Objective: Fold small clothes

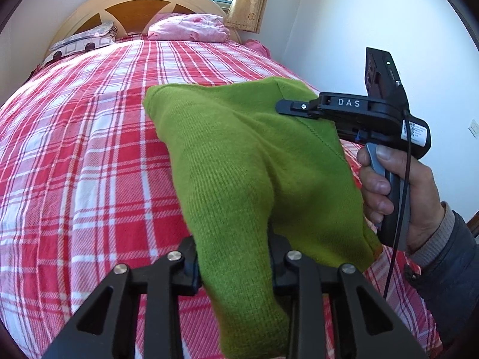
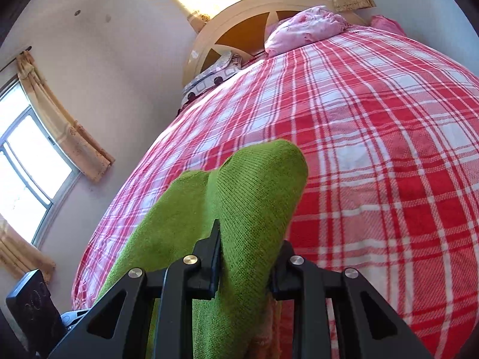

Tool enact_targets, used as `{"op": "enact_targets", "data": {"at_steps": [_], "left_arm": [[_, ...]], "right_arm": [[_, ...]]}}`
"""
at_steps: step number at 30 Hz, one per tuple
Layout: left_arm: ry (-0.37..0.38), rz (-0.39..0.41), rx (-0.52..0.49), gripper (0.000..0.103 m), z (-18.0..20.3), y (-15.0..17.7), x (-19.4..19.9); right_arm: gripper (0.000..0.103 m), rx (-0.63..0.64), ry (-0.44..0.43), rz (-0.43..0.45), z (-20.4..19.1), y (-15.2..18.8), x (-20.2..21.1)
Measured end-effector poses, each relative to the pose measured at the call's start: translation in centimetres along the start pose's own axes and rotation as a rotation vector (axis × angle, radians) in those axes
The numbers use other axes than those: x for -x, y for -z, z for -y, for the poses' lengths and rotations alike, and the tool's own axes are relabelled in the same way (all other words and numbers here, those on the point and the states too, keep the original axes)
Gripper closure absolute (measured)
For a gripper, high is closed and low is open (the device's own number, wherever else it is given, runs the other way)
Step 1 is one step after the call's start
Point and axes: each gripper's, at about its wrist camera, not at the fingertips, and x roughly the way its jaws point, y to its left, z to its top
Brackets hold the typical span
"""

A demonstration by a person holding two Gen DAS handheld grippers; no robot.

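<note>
A green knit garment [image 1: 245, 161] is held up above the bed between both grippers. My left gripper [image 1: 235, 257] is shut on its near edge, and the cloth hangs down between the fingers. My right gripper [image 1: 295, 108] shows at the right of the left wrist view, held in a hand, shut on the garment's far right edge. In the right wrist view the same garment [image 2: 245, 197] bulges up between the right gripper's fingers [image 2: 247, 257], which are clamped on it. A bit of orange cloth shows under the green.
The bed [image 1: 89, 149] has a red and white plaid cover. A pink pillow [image 1: 188, 28] and a patterned pillow [image 1: 80, 42] lie by the wooden headboard [image 1: 137, 3]. A white wall [image 1: 359, 30] runs along the bed's right side. Curtained windows are behind.
</note>
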Motion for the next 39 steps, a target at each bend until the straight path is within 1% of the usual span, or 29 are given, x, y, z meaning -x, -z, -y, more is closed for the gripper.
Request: {"op": "enact_targets", "data": {"at_steps": [10, 23, 31, 39], "left_arm": [[-0.037, 0.045, 0.022, 0.070, -2.4, 2.3, 4.7], [-0.115, 0.077, 0.076, 0.070, -5.3, 5.6, 9.3], [-0.158, 0.093, 0.096, 0.070, -6.9, 6.8, 11.4], [-0.185, 0.096, 0.107, 0.070, -8.5, 8.1, 12.9]], "right_arm": [[0.078, 0.041, -0.087, -0.012, -5.8, 1.8, -0.2], [0.078, 0.088, -0.166, -0.050, -12.5, 4.5, -2.4], [0.078, 0.117, -0.209, -0.069, -15.9, 5.9, -3.4], [0.078, 0.149, -0.245, -0.100, -18.9, 6.8, -4.8]]}}
